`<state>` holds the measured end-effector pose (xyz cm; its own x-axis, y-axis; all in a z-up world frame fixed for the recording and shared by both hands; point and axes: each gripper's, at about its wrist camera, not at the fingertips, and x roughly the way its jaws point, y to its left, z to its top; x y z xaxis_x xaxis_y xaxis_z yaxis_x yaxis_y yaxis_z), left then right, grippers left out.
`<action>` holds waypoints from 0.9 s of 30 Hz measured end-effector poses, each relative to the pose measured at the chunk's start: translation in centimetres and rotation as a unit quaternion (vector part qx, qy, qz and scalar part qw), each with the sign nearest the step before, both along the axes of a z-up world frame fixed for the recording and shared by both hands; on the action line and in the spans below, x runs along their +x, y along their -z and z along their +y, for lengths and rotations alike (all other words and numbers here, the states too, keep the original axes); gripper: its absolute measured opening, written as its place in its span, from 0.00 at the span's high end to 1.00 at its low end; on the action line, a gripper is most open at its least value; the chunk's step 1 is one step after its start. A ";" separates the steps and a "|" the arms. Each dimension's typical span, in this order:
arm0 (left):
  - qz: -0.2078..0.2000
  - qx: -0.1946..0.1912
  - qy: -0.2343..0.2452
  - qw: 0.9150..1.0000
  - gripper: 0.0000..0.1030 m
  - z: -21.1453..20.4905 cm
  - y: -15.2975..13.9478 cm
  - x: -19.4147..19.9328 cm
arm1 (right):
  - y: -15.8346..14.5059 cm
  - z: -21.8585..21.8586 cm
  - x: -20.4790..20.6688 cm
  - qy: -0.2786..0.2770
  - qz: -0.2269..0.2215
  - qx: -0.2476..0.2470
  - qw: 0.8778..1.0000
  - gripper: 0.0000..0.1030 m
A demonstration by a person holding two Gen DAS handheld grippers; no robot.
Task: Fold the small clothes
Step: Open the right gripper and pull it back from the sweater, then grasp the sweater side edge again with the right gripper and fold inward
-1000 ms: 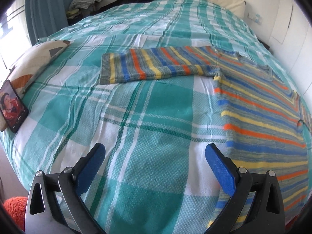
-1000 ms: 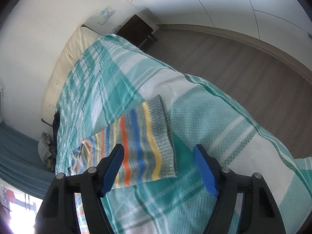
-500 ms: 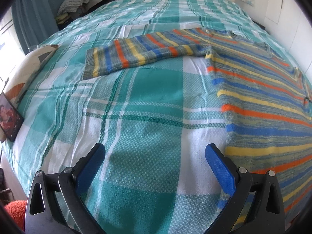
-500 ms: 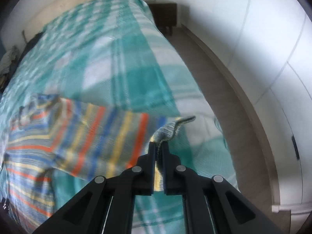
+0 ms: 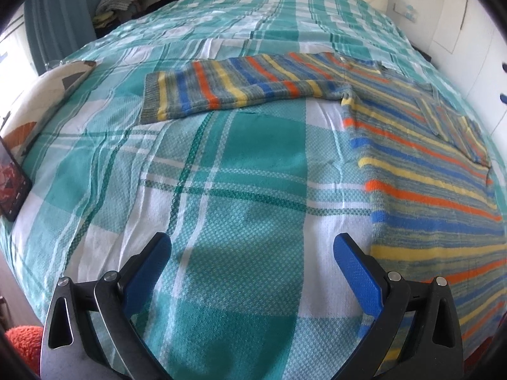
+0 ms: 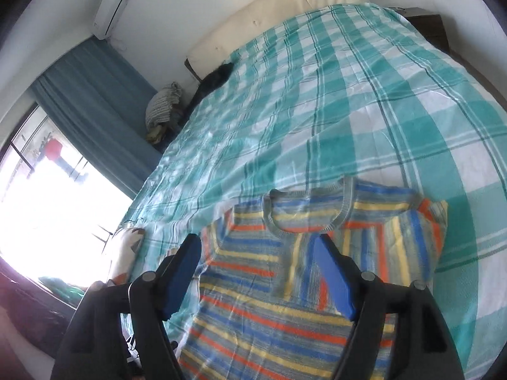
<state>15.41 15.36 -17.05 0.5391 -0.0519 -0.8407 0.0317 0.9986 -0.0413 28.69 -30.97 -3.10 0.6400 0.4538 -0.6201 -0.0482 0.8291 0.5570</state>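
Right sleeve since folded across sweater; right gripper opening, empty. Left sleeve stretched sideways ahead of wide-open, empty left gripper, nearer.

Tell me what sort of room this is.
A bedroom, most likely: a bed under a teal checked cover, a cream headboard against the wall, and a curtained window beside it. A striped sweater lies on the cover.

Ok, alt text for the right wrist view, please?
A striped sweater lies flat on a teal plaid bedspread, one sleeve folded across its chest. The right gripper hovers over it, blue fingers opening, nothing between them.
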 end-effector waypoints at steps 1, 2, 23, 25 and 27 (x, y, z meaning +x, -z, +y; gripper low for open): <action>0.002 -0.007 -0.003 1.000 0.01 0.1 0.0 0.2 | 0.7 -0.9 -0.6 0.011 0.006 -0.005 1.000 0.28; 0.004 -0.011 -0.005 1.000 0.01 0.2 0.1 0.3 | 1.2 -2.1 -1.6 0.020 0.011 -0.007 1.000 0.28; 0.011 0.028 0.011 0.999 0.01 -1.4 1.5 0.2 | 14.3 -9.3 -2.4 0.141 0.184 -0.015 0.973 0.88; 0.013 0.026 0.011 1.000 0.01 -1.4 1.5 0.3 | 12.6 -9.9 -2.6 0.147 0.166 -0.015 0.975 0.85; 0.012 0.026 0.013 1.000 0.01 -1.5 1.6 0.5 | 10.4 -10.0 -2.1 0.142 0.134 -0.016 0.981 0.82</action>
<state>15.91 13.86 -18.66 0.5182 -0.0212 -0.8550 0.0571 0.9983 0.0099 26.61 -41.00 -13.54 0.5495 0.2577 -0.7948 0.3324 0.8053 0.4910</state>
